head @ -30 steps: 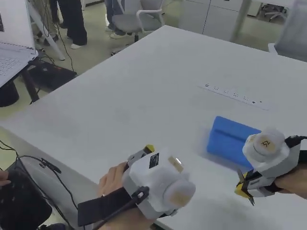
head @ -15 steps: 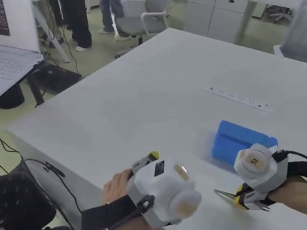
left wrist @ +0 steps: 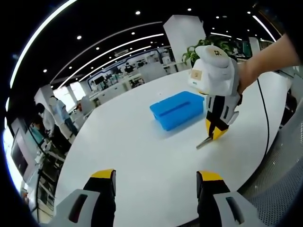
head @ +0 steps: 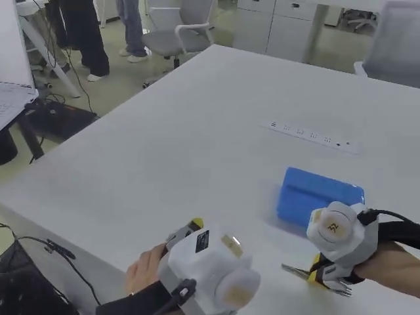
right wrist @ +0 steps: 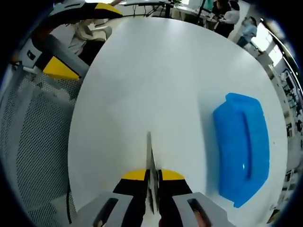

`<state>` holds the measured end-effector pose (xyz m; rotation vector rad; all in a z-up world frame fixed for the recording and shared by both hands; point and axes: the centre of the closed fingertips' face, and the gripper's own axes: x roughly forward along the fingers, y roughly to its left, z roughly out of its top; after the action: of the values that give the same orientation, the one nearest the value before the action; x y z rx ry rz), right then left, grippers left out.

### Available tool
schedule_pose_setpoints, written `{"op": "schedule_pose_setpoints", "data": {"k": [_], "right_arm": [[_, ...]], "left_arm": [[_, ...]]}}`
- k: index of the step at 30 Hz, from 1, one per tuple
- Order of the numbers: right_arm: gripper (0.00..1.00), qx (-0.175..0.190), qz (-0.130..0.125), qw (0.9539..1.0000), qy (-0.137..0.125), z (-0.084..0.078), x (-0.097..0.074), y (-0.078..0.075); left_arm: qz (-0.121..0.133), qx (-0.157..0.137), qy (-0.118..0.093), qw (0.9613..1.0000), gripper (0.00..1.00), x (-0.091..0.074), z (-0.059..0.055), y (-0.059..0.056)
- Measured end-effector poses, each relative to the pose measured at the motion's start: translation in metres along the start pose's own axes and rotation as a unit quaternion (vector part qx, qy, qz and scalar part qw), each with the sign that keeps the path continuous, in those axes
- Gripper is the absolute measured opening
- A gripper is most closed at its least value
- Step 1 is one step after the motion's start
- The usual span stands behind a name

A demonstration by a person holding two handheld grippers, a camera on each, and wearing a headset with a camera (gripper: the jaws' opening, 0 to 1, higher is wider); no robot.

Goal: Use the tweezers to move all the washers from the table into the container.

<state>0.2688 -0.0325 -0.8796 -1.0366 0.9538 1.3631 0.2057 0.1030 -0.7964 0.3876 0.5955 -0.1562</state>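
Tweezers of slim metal [right wrist: 149,146] clenched in right gripper [right wrist: 152,176].
Tips have swung level, seemingly ready to pick; left gripper [left wrist: 156,175] released.

On the table [head: 197,131], the container [head: 319,195], power strip [head: 314,136] behind, tweezers [head: 295,270] before it

Light is bright and even, falling from long ceiling strips [left wrist: 118,46] and small downlights overhead, so the white table [head: 197,131] looks pale and almost washed out. There is only a soft shadow along the left side of the blue container [head: 320,197] and a small glint on its surface in the right gripper view. The head view is slightly soft, most blurred along its near edge, while both gripper views bend lines hard toward their edges, where the far room smears.
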Motion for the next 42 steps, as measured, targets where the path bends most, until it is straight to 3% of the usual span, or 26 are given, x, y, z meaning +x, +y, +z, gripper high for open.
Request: {"op": "schedule_pose_setpoints", "data": {"k": [3,4,6,8,10,12,13,15,16,19,20,21,22,23,24,26,31,32,35,37,42], "right_arm": [[0.11,0.064,0.021,0.9976,-0.013,0.002,0.0,0.004],[0.13,0.068,0.019,0.9974,-0.016,0.002,-0.001,0.004],[0.2,0.077,-0.011,0.9967,-0.021,-0.002,-0.002,-0.002],[0.22,0.091,-0.023,0.995,-0.036,-0.003,-0.005,-0.004],[0.25,0.129,-0.044,0.9877,-0.077,0.002,-0.016,-0.007],[0.31,0.177,-0.058,0.9759,-0.114,0.002,-0.03,-0.009],[0.34,0.2,-0.076,0.967,-0.139,0.003,-0.039,-0.012],[0.4,0.224,-0.095,0.9559,-0.164,0.002,-0.05,-0.011],[0.43,0.246,-0.11,0.9458,-0.181,0.001,-0.059,-0.011],[0.49,0.276,-0.132,0.9277,-0.214,-0.002,-0.076,-0.006],[0.51,0.287,-0.148,0.9186,-0.228,-0.002,-0.087,-0.001],[0.53,0.294,-0.155,0.9133,-0.236,-0.002,-0.094,0.003],[0.55,0.309,-0.164,0.9034,-0.248,-0.004,-0.103,0.008],[0.56,0.315,-0.167,0.8995,-0.253,-0.005,-0.105,0.01],[0.58,0.331,-0.177,0.8875,-0.267,-0.009,-0.115,0.014],[0.63,0.354,-0.195,0.8702,-0.282,-0.019,-0.128,0.021],[0.77,0.382,-0.218,0.8512,-0.286,-0.045,-0.147,0.035],[0.78,0.396,-0.221,0.84,-0.297,-0.048,-0.152,0.037],[0.85,0.419,-0.229,0.8147,-0.329,-0.051,-0.165,0.038],[0.88,0.422,-0.245,0.805,-0.338,-0.057,-0.172,0.038],[0.94,0.438,-0.262,0.7906,-0.338,-0.075,-0.175,0.036]], "left_arm": [[0.0,-0.001,0.001,1.0,0.7,0.0,0.0,0.0],[0.001,-0.001,0.0,1.0,0.7,0.001,0.0,0.0],[0.003,-0.002,0.001,1.0,0.7,0.001,-0.001,0.001],[0.003,-0.003,0.001,1.0,0.71,0.001,-0.001,0.001],[0.005,-0.003,0.0,1.0,0.71,0.001,-0.001,0.002],[0.005,-0.005,-0.001,1.0,0.71,0.001,-0.001,0.002],[0.006,-0.005,-0.002,1.0,0.71,0.0,0.0,0.002],[0.006,-0.006,-0.003,1.0,0.71,0.0,0.0,0.002],[0.005,-0.006,-0.004,1.0,0.71,0.0,0.0,0.002],[0.005,-0.008,-0.007,0.9999,0.72,-0.001,0.002,0.002],[0.006,-0.01,-0.008,0.9999,0.72,-0.001,0.002,0.003],[0.007,-0.011,-0.01,0.9999,0.72,-0.001,0.002,0.003],[0.008,-0.015,-0.014,0.9998,0.72,-0.002,0.004,0.004],[0.008,-0.016,-0.016,0.9997,0.72,-0.003,0.005,0.005],[0.007,-0.018,-0.019,0.9996,0.72,-0.003,0.006,0.005],[0.004,-0.019,-0.022,0.9996,0.72,-0.004,0.007,0.004],[-0.01,-0.029,-0.033,0.999,0.72,-0.005,0.011,-0.001],[-0.012,-0.028,-0.033,0.999,0.72,-0.005,0.012,-0.002],[-0.022,-0.035,-0.036,0.9985,0.73,-0.008,0.014,-0.004],[-0.025,-0.047,-0.042,0.9977,0.76,-0.01,0.016,-0.002],[-0.035,-0.079,-0.067,0.994,0.77,-0.015,0.026,0.001]]}}
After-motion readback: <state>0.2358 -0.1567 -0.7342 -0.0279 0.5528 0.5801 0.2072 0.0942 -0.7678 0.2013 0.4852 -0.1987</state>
